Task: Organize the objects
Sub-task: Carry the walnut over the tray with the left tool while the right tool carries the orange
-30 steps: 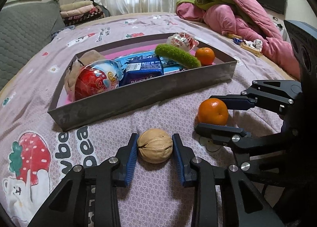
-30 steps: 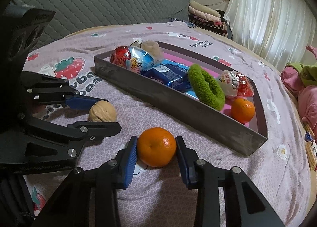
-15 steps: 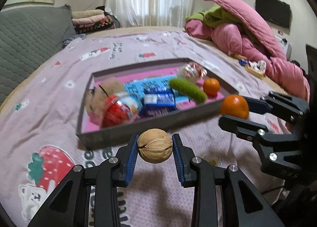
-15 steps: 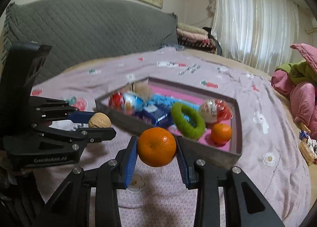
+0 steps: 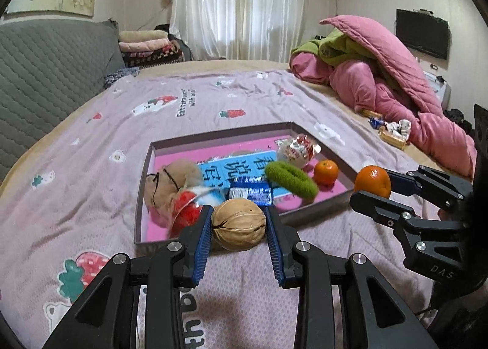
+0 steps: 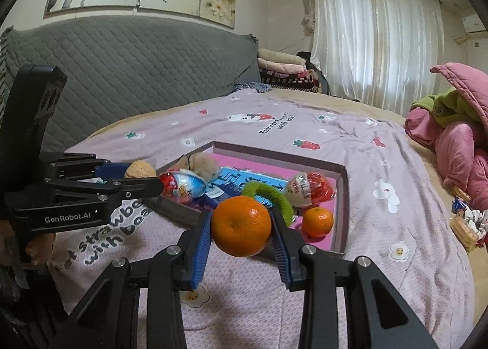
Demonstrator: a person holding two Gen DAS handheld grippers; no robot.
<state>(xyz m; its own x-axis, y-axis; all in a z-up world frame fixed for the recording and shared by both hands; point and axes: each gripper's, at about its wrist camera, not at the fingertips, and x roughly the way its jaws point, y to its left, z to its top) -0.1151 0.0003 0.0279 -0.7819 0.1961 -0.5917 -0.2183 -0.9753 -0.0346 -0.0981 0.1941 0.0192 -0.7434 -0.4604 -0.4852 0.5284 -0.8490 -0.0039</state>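
Observation:
My left gripper [image 5: 238,225] is shut on a tan walnut [image 5: 238,224], held in the air above the bedspread just before the near wall of the grey box [image 5: 158,147]. My right gripper [image 6: 241,227] is shut on an orange tangerine [image 6: 241,225], also lifted, near the box's right front corner. From the left wrist view the tangerine [image 5: 372,181] shows in the right gripper [image 5: 370,184]; the right wrist view shows the walnut [image 6: 140,169] in the left gripper [image 6: 138,173]. The pink-floored box [image 6: 341,190] holds a second tangerine [image 6: 317,221], a green fuzzy ring [image 5: 291,179], two foil-wrapped eggs, a blue packet and a plush toy.
The box lies on a lilac strawberry-print bedspread [image 5: 213,99]. A heap of pink and green quilts [image 5: 381,74] fills the right side, with snack wrappers [image 5: 393,132] beside it. A grey quilted headboard [image 6: 122,74] and folded blankets [image 5: 146,47] stand at the back.
Both grippers have risen off the bedspread with the walnut and the tangerine. The views tilted up, so the box now sits lower and farther, with more of the room showing.

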